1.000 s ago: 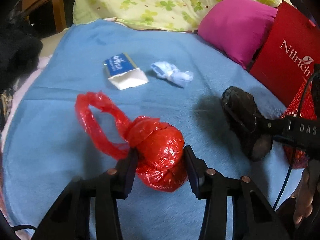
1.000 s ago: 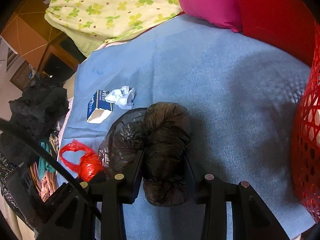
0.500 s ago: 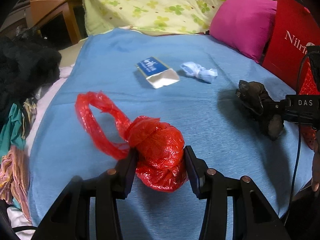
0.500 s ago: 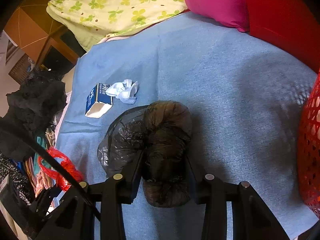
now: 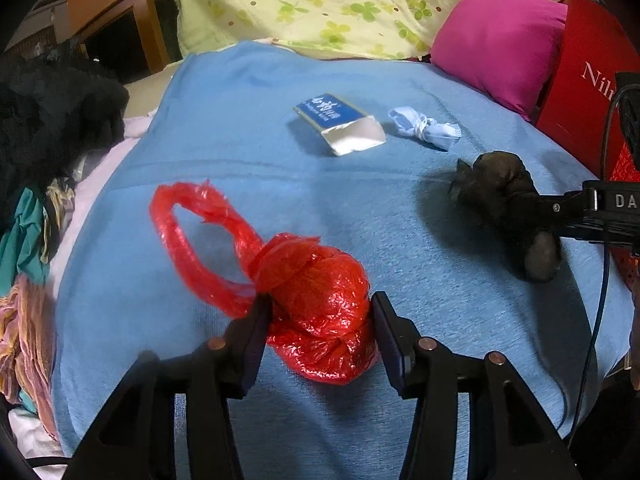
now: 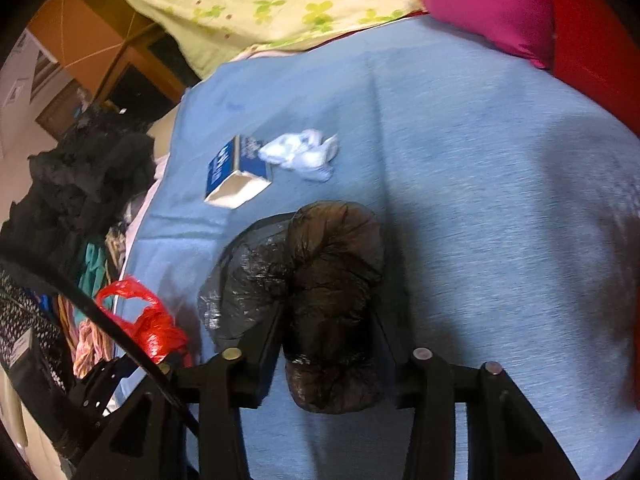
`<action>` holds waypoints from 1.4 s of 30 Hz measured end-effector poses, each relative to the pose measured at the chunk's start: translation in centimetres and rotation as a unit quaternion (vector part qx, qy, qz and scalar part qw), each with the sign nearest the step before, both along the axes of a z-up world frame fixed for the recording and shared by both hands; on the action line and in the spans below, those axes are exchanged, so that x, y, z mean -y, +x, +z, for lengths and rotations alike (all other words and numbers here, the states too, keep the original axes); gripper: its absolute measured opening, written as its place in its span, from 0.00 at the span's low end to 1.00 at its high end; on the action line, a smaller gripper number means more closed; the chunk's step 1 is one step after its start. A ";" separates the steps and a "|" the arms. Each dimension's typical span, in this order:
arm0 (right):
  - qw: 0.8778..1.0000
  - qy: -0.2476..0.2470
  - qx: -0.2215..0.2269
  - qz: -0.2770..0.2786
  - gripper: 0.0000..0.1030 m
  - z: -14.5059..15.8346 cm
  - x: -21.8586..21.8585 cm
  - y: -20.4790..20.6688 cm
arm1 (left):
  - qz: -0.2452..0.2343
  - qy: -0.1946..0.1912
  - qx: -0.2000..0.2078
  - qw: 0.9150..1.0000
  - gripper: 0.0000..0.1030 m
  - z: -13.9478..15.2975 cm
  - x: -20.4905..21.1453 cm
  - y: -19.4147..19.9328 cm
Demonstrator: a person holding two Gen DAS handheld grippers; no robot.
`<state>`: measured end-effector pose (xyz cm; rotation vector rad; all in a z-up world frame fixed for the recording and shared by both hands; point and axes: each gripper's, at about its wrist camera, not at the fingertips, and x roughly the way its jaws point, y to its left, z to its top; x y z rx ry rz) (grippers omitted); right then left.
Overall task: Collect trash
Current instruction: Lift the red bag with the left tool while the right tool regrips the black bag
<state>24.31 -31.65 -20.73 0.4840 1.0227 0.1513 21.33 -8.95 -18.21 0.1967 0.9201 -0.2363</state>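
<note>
1. Left hand-held gripper (image 5: 320,309), nearest in the left wrist view. Its jaws have just been opening, but both pads lie against the knotted red bag (image 5: 312,280) pinched between them. The bag's bulb sits in the jaws and its long axis runs up and left, ending in the loop handle.
2. Right hand-held gripper (image 6: 330,316), nearest in the right wrist view. Its jaws have also just been opening, with the black bag (image 6: 332,280) between them and the pads on its flanks. The bag's long axis lies along the fingers, and loose film spills to the left.
3. Red mesh basket (image 5: 623,162), at the right edge of the left wrist view. It is judged to be the bin. It lies to the right of both bags, so the right hand is the nearer and the red bag must cross the bed (image 5: 240,160) to reach it.
4. Blue carton (image 5: 336,120) and white tissue wad (image 5: 424,128), farther up the bed and uncollected.
5. View differences
   - The left wrist view shows the black bag hanging clear of the bed above its shadow, and a small gap between carton and wad.
   - The right wrist view overlaps carton and wad and hardly shows the basket, but places the red bag at the bed's left edge
</note>
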 end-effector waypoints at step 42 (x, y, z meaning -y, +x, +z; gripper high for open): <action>1.000 0.006 -0.005 -0.001 0.57 -0.7 0.1 -0.2 | 0.004 -0.126 -0.008 0.992 0.61 -0.8 -3.1 1.9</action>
